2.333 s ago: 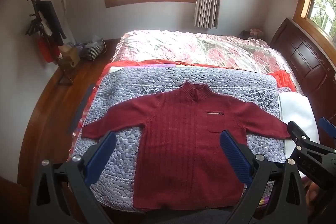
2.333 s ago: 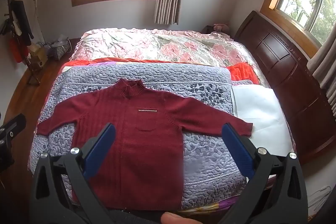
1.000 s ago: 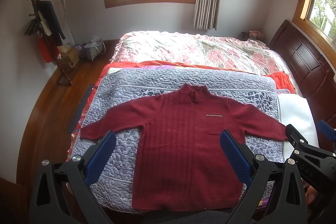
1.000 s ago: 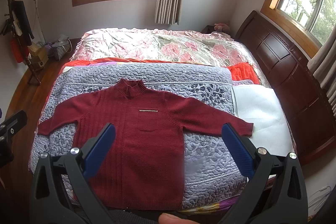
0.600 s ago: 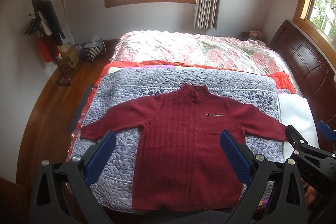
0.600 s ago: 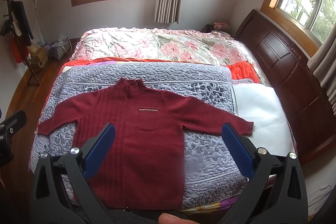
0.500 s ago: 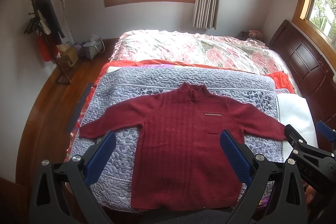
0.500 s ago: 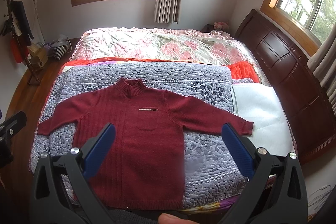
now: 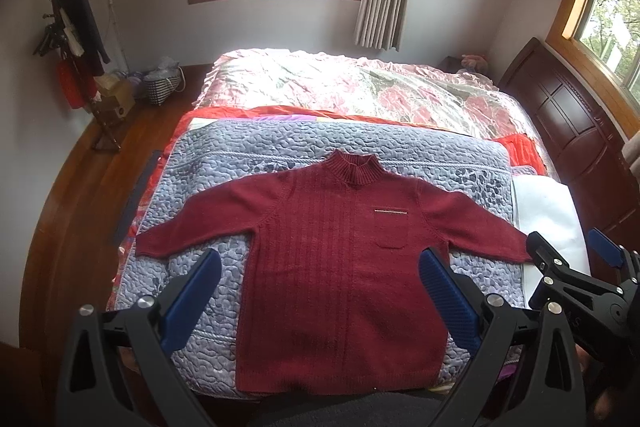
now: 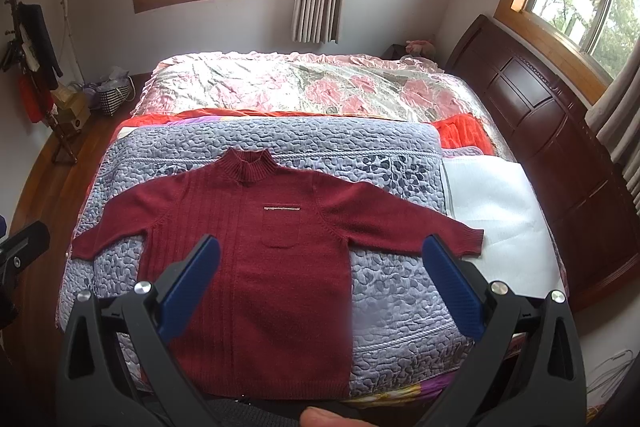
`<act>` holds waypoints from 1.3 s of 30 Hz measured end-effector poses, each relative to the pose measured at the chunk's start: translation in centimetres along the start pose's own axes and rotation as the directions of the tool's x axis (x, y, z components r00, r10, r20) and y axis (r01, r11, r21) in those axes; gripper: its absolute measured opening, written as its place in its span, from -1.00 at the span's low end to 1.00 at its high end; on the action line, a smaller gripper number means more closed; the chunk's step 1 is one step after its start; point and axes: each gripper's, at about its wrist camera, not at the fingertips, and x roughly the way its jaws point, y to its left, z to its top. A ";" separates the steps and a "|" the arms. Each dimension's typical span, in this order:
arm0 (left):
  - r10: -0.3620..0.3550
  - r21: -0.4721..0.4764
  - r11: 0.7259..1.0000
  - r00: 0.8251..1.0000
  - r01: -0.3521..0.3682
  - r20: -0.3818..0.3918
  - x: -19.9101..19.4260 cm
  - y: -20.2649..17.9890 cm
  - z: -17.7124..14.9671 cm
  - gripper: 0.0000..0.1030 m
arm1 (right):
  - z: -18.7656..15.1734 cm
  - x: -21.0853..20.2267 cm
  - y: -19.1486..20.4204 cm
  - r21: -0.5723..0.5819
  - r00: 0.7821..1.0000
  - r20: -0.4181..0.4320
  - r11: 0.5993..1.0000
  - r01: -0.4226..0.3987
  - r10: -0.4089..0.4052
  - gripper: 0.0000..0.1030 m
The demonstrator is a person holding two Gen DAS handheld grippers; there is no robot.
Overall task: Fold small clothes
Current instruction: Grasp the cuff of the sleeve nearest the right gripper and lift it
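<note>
1. Red sweater [image 9: 340, 267] lies flat, front up, sleeves spread, on the grey quilt [image 9: 248, 163] at your near edge of the bed [image 10: 320, 83].
2. Your left gripper [image 9: 320, 291] hangs above the hem, jaws spread wide, holding nothing.
3. Your right gripper [image 10: 320, 283]: jaws likewise wide apart, empty, above the sweater's right half.

Red sweater [image 9: 340, 267] lies flat on the quilt [image 9: 248, 163] (sleeves spread); left tool [image 9: 320, 287] hovers agape.
</note>
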 end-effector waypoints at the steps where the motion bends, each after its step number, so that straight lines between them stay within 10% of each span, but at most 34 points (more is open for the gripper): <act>1: 0.008 0.004 1.000 1.000 -0.008 0.004 -0.1 0.0 0.0 0.92 | 0.0 0.1 -0.1 0.001 1.000 -0.001 1.000 0.001 -0.001 0.94; 12: -0.008 0.001 1.000 1.000 0.008 -0.030 1.8 0.0 0.7 0.92 | -0.2 1.1 -1.2 0.027 1.000 0.006 0.999 0.018 -0.019 0.94; 16: 0.008 0.033 0.999 1.000 -0.008 0.029 2.9 -0.7 1.6 0.92 | -1.0 2.5 -3.9 0.037 0.987 0.132 0.994 -0.099 0.094 0.95; 23: -0.129 0.028 0.992 0.980 0.126 0.149 5.9 -2.4 2.2 0.93 | -4.6 14.9 -15.3 0.257 0.995 -0.094 0.966 -0.011 0.037 0.91; 25: -0.135 0.049 0.990 0.984 0.130 0.114 7.0 -3.7 2.6 0.93 | -6.8 18.5 -21.4 0.456 0.984 -0.139 0.889 -0.035 0.110 0.41; 28: -0.139 0.098 0.986 0.989 0.133 0.053 8.9 -6.1 3.0 0.93 | -12.3 24.4 -30.0 0.783 0.933 -0.141 0.614 -0.100 0.332 -0.25; 33: -0.132 0.102 0.986 0.991 0.134 -0.025 12.1 -9.5 3.0 0.93 | -17.1 30.3 -36.3 0.891 0.906 -0.078 0.436 -0.123 0.415 -0.29; 36: -0.133 0.094 0.986 0.988 0.141 -0.084 13.9 -11.0 2.4 0.93 | -19.7 33.3 -40.4 0.957 0.933 0.021 0.263 -0.123 0.359 0.26; 39: -0.121 0.116 0.984 0.985 0.135 -0.126 16.0 -12.3 1.8 0.93 | -21.3 37.2 -43.9 0.982 0.940 0.078 0.137 -0.130 0.333 0.14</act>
